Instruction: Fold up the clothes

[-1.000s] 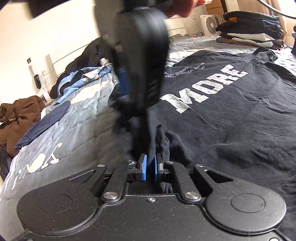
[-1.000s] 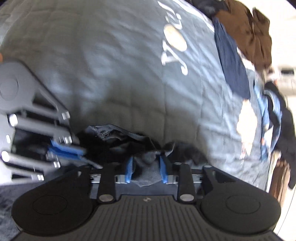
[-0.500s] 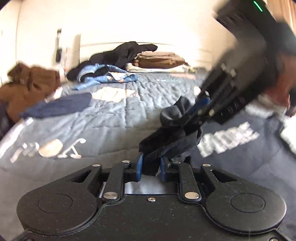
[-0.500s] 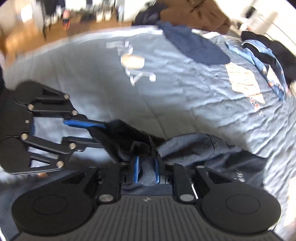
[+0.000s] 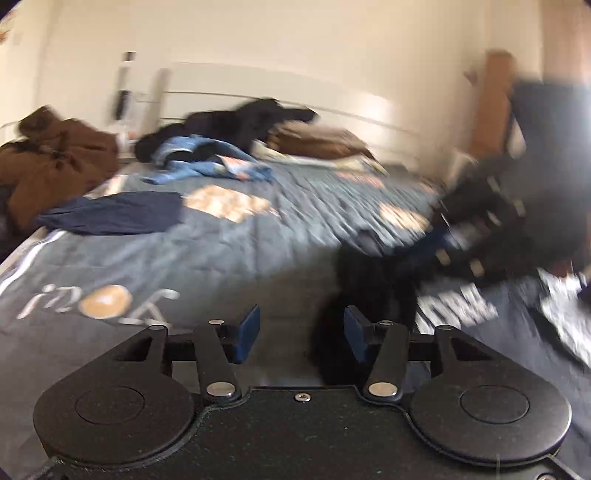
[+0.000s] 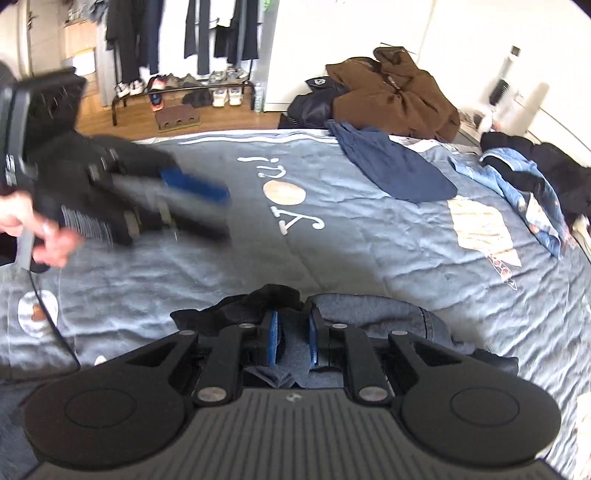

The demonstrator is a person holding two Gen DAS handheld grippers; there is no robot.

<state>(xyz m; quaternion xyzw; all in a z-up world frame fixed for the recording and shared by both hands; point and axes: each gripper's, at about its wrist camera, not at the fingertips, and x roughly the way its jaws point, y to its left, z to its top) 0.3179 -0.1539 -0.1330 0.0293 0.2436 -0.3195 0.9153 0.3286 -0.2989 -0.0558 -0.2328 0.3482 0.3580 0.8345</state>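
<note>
The black T-shirt (image 5: 373, 284) with the white "MORE" print (image 5: 456, 308) lies on the bed at the right of the left wrist view. A bunch of its fabric rises to my right gripper (image 5: 413, 251), which is blurred there. In the right wrist view my right gripper (image 6: 292, 338) is shut on that dark T-shirt fabric (image 6: 373, 314), pinched between the blue pads. My left gripper (image 5: 301, 332) stands open, its blue pads wide apart; the black fabric hangs just beyond its right pad. From the right wrist view, the left gripper (image 6: 214, 206) is blurred at the upper left, held by a hand (image 6: 37, 229).
The grey-blue quilt (image 6: 369, 243) covers the bed. A navy garment (image 6: 395, 166), a brown hoodie (image 6: 399, 96), blue denim (image 6: 517, 177) and black clothing (image 6: 554, 162) lie along the far side. A shoe rack (image 6: 184, 92) and hanging clothes (image 6: 199, 33) stand past the bed.
My left gripper has opened and let go of the shirt fabric, then drawn away from the right gripper. The right gripper stays shut on the fabric, and its view has tilted up.
</note>
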